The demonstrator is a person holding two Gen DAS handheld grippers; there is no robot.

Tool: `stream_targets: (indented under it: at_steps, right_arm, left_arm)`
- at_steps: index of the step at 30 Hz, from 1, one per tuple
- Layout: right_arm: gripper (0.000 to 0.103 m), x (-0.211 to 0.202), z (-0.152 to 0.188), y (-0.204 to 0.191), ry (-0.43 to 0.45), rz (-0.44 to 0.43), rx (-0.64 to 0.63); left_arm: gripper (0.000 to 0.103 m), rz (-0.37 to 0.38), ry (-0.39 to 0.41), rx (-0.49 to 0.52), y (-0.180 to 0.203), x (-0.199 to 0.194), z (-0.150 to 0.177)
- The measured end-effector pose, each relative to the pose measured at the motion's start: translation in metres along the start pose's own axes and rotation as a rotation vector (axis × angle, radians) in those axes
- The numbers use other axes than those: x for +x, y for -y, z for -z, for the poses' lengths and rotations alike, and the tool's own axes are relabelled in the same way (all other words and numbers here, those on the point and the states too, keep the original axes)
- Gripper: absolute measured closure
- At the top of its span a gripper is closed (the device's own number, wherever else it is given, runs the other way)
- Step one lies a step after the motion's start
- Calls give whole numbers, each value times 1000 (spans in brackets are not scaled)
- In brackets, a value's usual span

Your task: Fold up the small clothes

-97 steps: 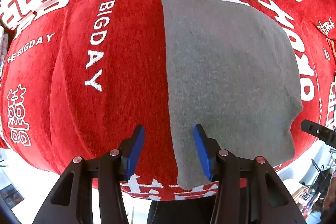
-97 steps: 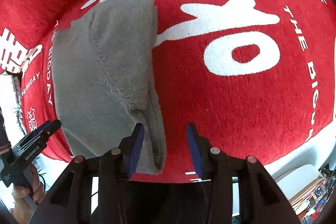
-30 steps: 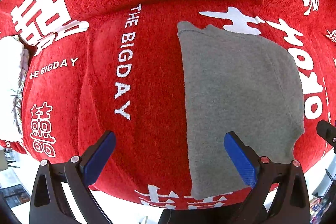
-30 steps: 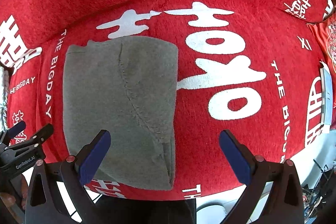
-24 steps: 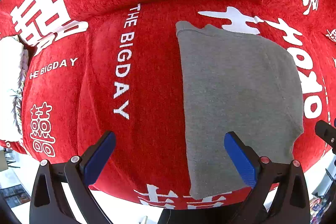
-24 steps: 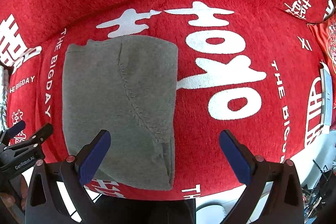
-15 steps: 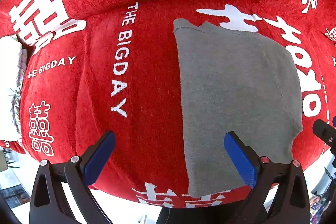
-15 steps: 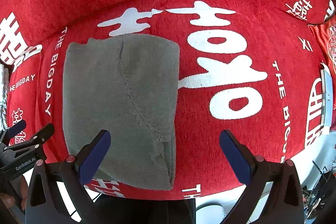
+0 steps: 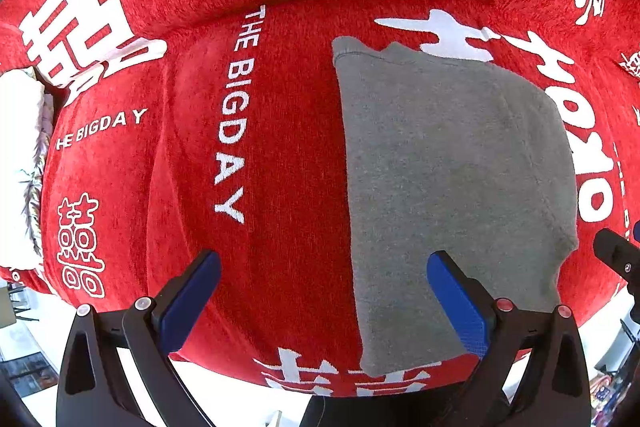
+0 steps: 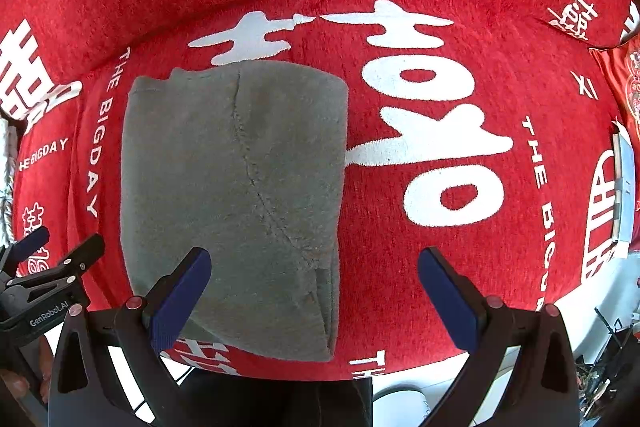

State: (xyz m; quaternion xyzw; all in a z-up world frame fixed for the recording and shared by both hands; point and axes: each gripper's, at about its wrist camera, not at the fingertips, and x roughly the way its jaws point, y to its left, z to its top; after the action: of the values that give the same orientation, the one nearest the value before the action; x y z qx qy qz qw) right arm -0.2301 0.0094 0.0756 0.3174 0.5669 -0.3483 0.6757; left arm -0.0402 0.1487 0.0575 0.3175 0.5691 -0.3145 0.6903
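While the folded grey garment [image 10: 236, 195] lies flat, left gripper [image 9: 320, 291] and right gripper [image 10: 316, 287] gape wide, empty.

A red cover [image 9: 288, 155] printed with white characters and the words "THE BIGDAY" [image 9: 234, 115] is spread over a cushioned seat. At its left edge a white fringed fabric [image 9: 18, 163] is seen. Past its right edge a white panel [image 10: 624, 195] is visible.

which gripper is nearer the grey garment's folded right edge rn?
Right. The right gripper hangs open with that thick folded edge of the grey garment between its jaws. The left gripper straddles the opposite, left edge instead, also open.
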Motion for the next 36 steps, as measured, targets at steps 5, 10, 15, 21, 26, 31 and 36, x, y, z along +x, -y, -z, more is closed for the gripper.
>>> stream_targets:
  at_steps: [5,10,15,21,26,31,36]
  right_arm:
    - [0,0,0,-1,-1,-1,-1]
    - [0,1,0,-1,0,0,0]
    - [0,1,0,-2,0,1,-3]
    - [0,2,0,-3,0,2,-5]
    - [0,2,-1,-5,-1,6,-10]
    - [0,2,-3,-7,-1,10,-13]
    - [0,3,-3,-7,1,18,-14]
  left_arm:
    - [0,-1,-1,0,-1,1,0]
    - [0,-2,-1,0,-1,1,0]
    - [0,-9,-1,7,-2,2,0]
    - [0,-11,0,1,-3,2,-1]
    - [0,-28,12,12,-1,0,0]
    - [0,-39,35,34,3,-2,0]
    - [0,-29,34,31,6,-1,-2]
